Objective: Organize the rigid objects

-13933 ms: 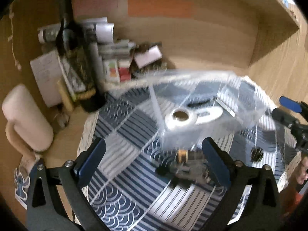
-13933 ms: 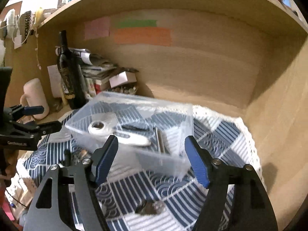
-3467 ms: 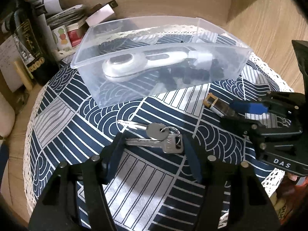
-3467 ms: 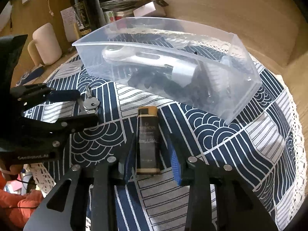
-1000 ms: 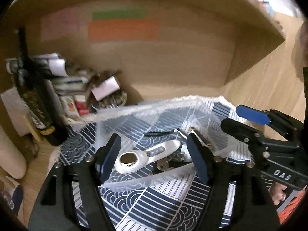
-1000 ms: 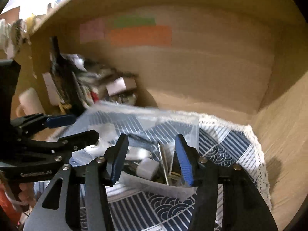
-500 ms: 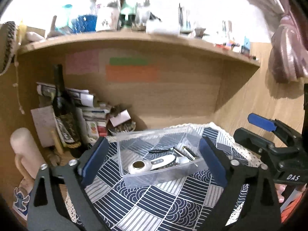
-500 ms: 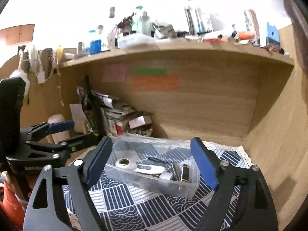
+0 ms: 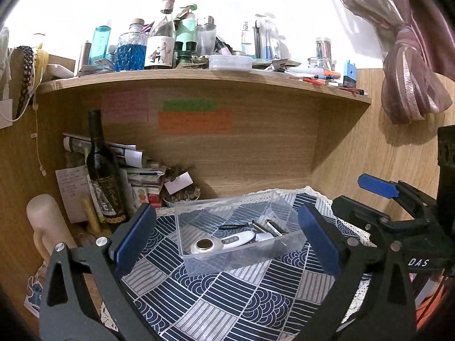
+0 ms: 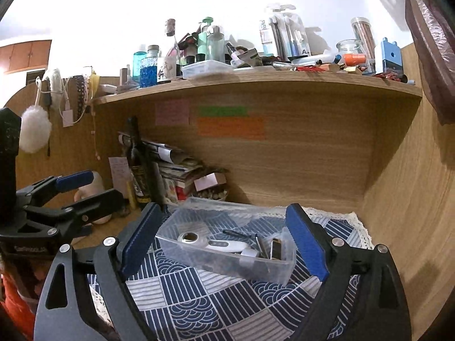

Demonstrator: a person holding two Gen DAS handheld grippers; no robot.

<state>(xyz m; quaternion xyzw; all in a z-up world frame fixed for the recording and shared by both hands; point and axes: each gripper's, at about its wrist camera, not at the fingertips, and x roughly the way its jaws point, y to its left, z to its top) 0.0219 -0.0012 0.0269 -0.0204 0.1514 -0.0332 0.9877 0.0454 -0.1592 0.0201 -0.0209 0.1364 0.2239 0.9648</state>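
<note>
A clear plastic bin stands on a blue patterned cloth. Inside it lie a white handheld device, a black-and-gold lighter, keys and other small items. My left gripper is open and empty, held back from the bin; it also shows at the left of the right wrist view. My right gripper is open and empty, also back from the bin; it shows at the right of the left wrist view.
A dark wine bottle, stacked papers and small boxes stand behind the cloth on the left. A pale mug stands left. A cluttered wooden shelf hangs above. A wood wall closes the right side.
Both grippers have pulled back and up from the bin and opened wide. The keys and the lighter, earlier on the cloth, now lie inside the bin.
</note>
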